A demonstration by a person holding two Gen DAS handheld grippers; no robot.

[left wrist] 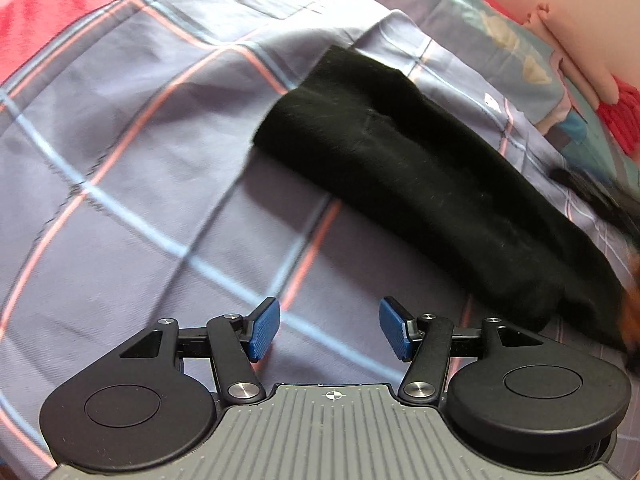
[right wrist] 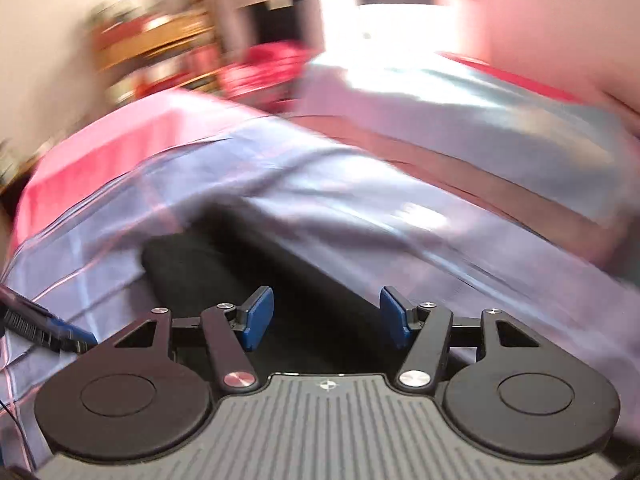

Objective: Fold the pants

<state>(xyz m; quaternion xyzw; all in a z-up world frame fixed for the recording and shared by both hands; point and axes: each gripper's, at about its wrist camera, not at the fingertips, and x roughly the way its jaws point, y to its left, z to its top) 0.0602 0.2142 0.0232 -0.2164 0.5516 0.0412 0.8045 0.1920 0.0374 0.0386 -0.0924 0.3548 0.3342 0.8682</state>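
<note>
Pants (left wrist: pixel 432 196), black, soft knit or fleece-like cloth, are seen in the left wrist view as a long narrow bundle laid diagonally on a plaid bedsheet (left wrist: pixel 132 168) of lavender cotton w/ pink and blue stripes. Fabric is judged light, limp and non-slippery; nothing fragile. It would sag if lifted at one point, so a pinch at an end edge or corner is advised, one per gripper. Left gripper (left wrist: pixel 329 329) is held wide apart w/ nothing between its blue pads, over bare sheet, near the bundle's lower end but apart from it. A wrinkled sheet may get pinched along w/ the cloth. A red blanket (left wrist: pixel 60 12) is seen at the far left; pink and teal bedding at the far right.

Right wrist view is badly motion-blurred. Right gripper (right wrist: pixel 327 319) is likewise spread wide and holds nothing; the black pants (right wrist: pixel 224 268) lie directly ahead of and beneath its pads, contact not determinable. The other tool's tip is glimpsed at the left edge. Beyond, a bright window (right wrist: pixel 400 8) and blurred wooden shelving (right wrist: pixel 160 44) are made out.
</note>
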